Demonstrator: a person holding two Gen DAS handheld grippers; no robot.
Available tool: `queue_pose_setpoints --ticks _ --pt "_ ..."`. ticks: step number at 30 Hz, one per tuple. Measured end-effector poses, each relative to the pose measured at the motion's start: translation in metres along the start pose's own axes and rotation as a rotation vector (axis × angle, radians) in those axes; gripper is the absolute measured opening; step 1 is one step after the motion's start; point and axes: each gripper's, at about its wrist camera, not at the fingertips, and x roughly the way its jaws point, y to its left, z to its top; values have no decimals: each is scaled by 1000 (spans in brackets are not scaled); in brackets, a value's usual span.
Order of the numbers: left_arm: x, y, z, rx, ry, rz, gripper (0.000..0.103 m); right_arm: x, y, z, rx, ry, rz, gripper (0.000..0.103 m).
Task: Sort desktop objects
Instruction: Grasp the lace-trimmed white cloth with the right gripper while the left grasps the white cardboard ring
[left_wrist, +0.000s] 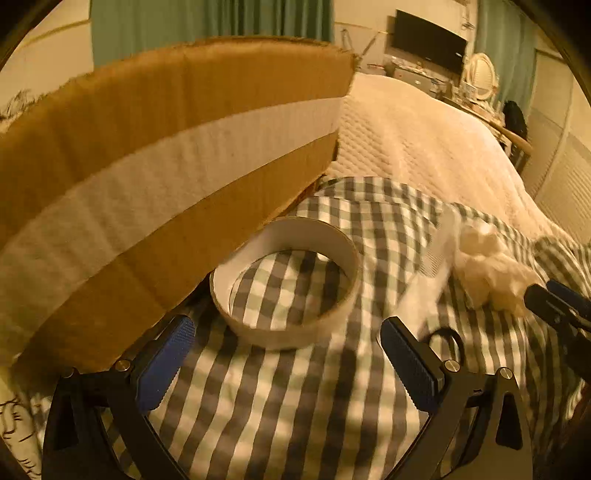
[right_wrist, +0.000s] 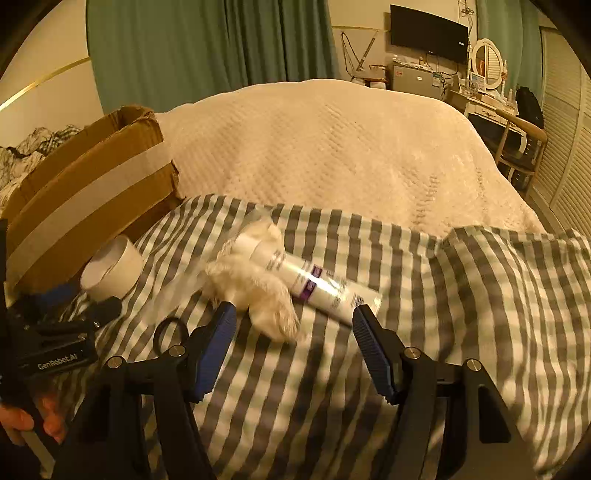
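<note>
A white tape roll (left_wrist: 286, 284) lies flat on the checked cloth, just ahead of my open, empty left gripper (left_wrist: 286, 336); it also shows in the right wrist view (right_wrist: 112, 267). A crumpled white tissue (right_wrist: 258, 291) and a white tube with a purple label (right_wrist: 314, 284) lie together ahead of my open, empty right gripper (right_wrist: 293, 317). The tissue shows in the left wrist view (left_wrist: 491, 273). A clear plastic wrapper (left_wrist: 430, 266) and black scissor handles (right_wrist: 170, 332) lie between the grippers. The left gripper body (right_wrist: 55, 332) shows at the right wrist view's left edge.
An open cardboard box (left_wrist: 155, 177) with a white tape strip stands close on the left, touching the cloth's edge; it also shows in the right wrist view (right_wrist: 88, 184). The checked cloth (right_wrist: 480, 295) lies over a cream quilted bed (right_wrist: 332, 147). Furniture stands far behind.
</note>
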Motion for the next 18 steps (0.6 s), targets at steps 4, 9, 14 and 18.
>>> queue_pose_setpoints --ticks 4,9,14,18 --pt "9 2 5 -54 -17 -29 103 9 6 4 -9 12 31 65" --pt "10 2 8 -85 -42 -46 98 21 15 2 -56 55 31 29" --pt "9 6 7 -72 -20 -36 86 14 17 -1 -75 39 34 19" --pt "2 10 5 -74 -11 -56 86 -1 21 -4 -79 18 32 19"
